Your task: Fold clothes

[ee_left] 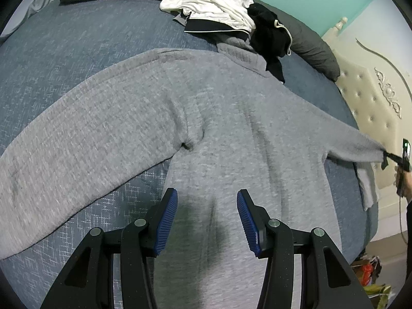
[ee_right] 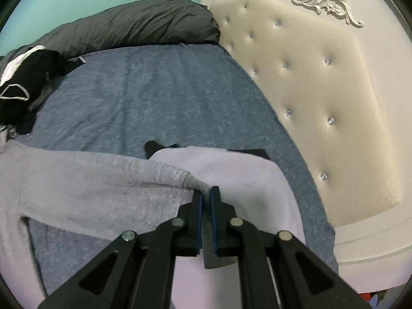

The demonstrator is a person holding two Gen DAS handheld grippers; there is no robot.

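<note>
- One bed [ee_left: 77, 41] in a blue cover carries everything; a padded cream headboard [ee_right: 309, 82] stands along one edge.
- One grey sweater [ee_left: 206, 118] lies spread flat across the bed's middle, both sleeves stretched toward opposite edges.
- One heap of white and black clothes [ee_left: 231, 18] sits at the far edge, touching the sweater's collar.
- One pale folded garment [ee_right: 244, 180] lies near the headboard edge.
- The left gripper [ee_left: 207, 221] hovers over the sweater's lower body, jaws spread, holding nothing.
- The right gripper [ee_right: 206, 200], level and outstretched, pinches one sleeve cuff.
</note>
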